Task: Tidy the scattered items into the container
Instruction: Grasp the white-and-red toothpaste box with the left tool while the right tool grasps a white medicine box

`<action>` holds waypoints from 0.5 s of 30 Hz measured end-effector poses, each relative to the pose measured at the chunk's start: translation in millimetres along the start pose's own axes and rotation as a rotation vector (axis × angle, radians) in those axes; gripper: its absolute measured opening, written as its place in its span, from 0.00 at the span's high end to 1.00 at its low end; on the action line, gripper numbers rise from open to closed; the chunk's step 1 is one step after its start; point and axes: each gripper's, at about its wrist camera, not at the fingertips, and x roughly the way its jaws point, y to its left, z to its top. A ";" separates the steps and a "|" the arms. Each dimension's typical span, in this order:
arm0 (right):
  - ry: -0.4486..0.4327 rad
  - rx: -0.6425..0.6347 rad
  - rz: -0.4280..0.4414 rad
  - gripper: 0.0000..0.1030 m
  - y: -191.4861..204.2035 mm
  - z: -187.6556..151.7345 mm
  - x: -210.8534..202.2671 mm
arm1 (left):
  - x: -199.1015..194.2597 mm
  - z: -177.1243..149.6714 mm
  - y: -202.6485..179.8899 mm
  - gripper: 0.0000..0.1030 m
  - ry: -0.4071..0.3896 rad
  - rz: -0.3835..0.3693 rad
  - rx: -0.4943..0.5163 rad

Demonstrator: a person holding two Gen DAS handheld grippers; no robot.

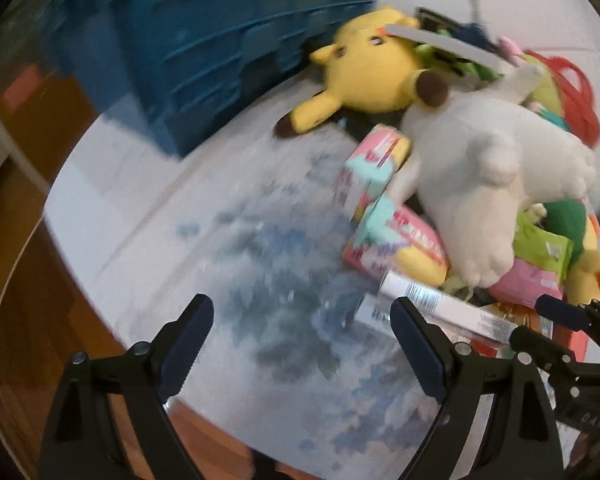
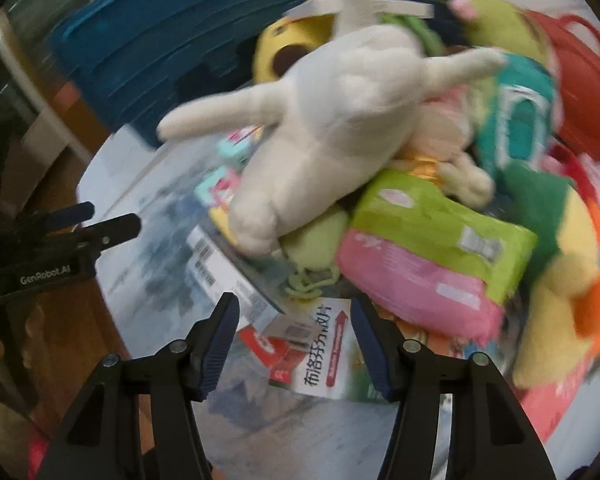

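A heap of scattered items covers the right of a white round table point(image 1: 148, 200). In it are a yellow plush point(image 1: 372, 76), a white plush point(image 1: 480, 184) point(image 2: 332, 120), pink-and-teal packs point(image 1: 396, 236), a green-and-pink pack point(image 2: 432, 256), a long white box point(image 1: 440, 300) point(image 2: 220, 268) and a medicine box point(image 2: 324, 356). The blue crate point(image 1: 220, 40) point(image 2: 140, 60) stands behind the heap. My left gripper point(image 1: 302, 306) point(image 2: 112, 216) is open over bare tabletop, left of the heap. My right gripper point(image 2: 295, 302) point(image 1: 530, 320) is open, half spread above the medicine box, and its pads grip nothing.
A red basket point(image 2: 580, 80) and a yellow-and-orange plush point(image 2: 572, 272) lie at the heap's far right. The table edge curves close on the left and near side, with wooden floor point(image 1: 32, 280) beyond. Both views are motion-blurred.
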 end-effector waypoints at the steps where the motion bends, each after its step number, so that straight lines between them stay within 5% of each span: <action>1: 0.006 -0.026 0.018 0.44 1.8 0.6 2.5 | 1.3 -4.7 -1.4 0.12 0.008 0.012 -0.016; 10: 0.070 -0.222 0.079 0.44 16.5 4.3 38.4 | 12.2 -34.7 -7.0 0.12 0.026 0.105 -0.156; 11: 0.084 -0.233 0.086 0.49 16.0 4.2 43.5 | 13.3 -37.3 -8.5 0.12 0.028 0.113 -0.172; 12: 0.103 -0.255 0.083 0.70 14.2 4.6 50.5 | 13.2 -40.1 -11.4 0.13 0.021 0.122 -0.198; 15: 0.102 -0.265 0.132 0.71 -1.8 10.7 53.1 | 14.1 -47.8 -24.4 0.15 0.017 0.122 -0.290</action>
